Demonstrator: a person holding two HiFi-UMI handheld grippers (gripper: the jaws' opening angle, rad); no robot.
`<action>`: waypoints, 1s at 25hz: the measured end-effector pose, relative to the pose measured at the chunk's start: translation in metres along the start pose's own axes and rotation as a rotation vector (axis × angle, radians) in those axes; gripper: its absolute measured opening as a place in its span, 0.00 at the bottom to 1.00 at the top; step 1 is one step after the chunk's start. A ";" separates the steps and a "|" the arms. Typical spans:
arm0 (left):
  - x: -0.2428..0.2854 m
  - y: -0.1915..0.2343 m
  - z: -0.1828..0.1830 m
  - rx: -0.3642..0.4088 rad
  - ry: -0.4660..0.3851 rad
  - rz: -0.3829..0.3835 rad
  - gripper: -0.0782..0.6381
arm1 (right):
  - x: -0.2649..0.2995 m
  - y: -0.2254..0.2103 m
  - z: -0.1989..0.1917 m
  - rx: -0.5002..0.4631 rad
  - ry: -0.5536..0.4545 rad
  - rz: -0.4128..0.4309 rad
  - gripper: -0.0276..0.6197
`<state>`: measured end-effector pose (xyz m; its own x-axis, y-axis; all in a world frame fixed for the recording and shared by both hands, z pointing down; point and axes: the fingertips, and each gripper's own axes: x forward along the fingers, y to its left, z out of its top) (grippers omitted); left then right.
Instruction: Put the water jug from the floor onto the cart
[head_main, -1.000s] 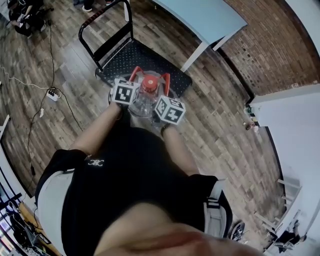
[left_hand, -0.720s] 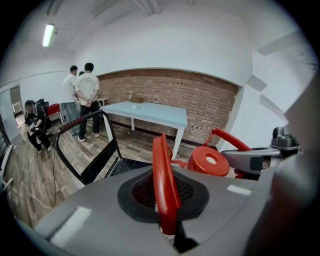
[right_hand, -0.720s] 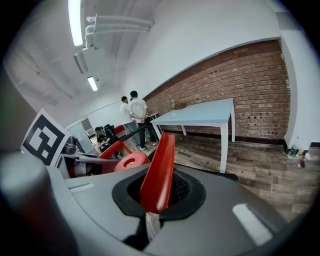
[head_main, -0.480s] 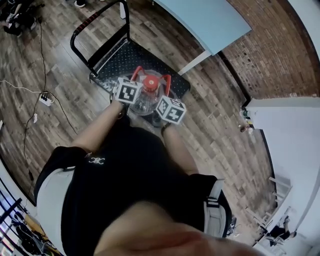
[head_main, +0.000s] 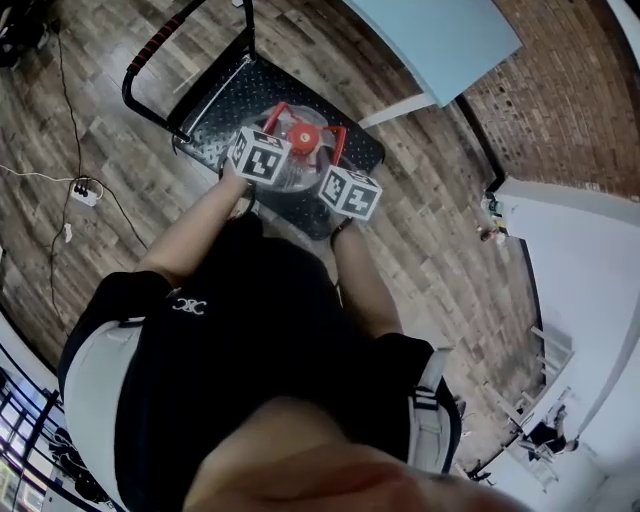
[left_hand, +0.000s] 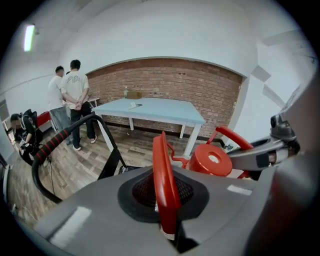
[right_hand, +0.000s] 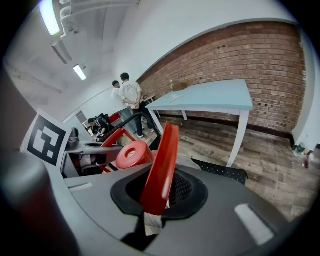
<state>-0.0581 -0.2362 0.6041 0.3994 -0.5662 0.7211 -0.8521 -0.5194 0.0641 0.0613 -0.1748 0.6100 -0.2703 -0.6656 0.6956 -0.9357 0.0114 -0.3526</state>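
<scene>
It looks like a lab or workroom in an office building, not a home. A bare brick wall (left_hand: 165, 85) backs a plain light-blue table (left_hand: 150, 111), and the other walls (head_main: 590, 270) are white. Tube lights (right_hand: 50, 15) run along the ceiling. A power strip (head_main: 83, 193) lies on the plank floor (head_main: 430, 260) near a platform cart (head_main: 225, 100), and two people (left_hand: 70, 92) stand talking.

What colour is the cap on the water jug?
The cap is red, clearest in the left gripper view.
</scene>
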 end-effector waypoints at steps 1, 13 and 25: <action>0.008 0.006 0.001 0.012 0.008 0.000 0.11 | 0.009 0.000 0.001 0.000 0.024 0.005 0.12; 0.105 0.032 0.034 0.075 0.024 -0.102 0.11 | 0.089 -0.041 0.032 0.095 0.050 -0.021 0.12; 0.193 0.037 0.050 0.076 0.006 -0.128 0.11 | 0.144 -0.086 0.063 0.024 0.018 -0.100 0.11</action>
<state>0.0045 -0.3965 0.7107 0.5008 -0.4886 0.7145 -0.7664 -0.6339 0.1037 0.1171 -0.3187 0.7016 -0.1802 -0.6487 0.7394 -0.9527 -0.0720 -0.2953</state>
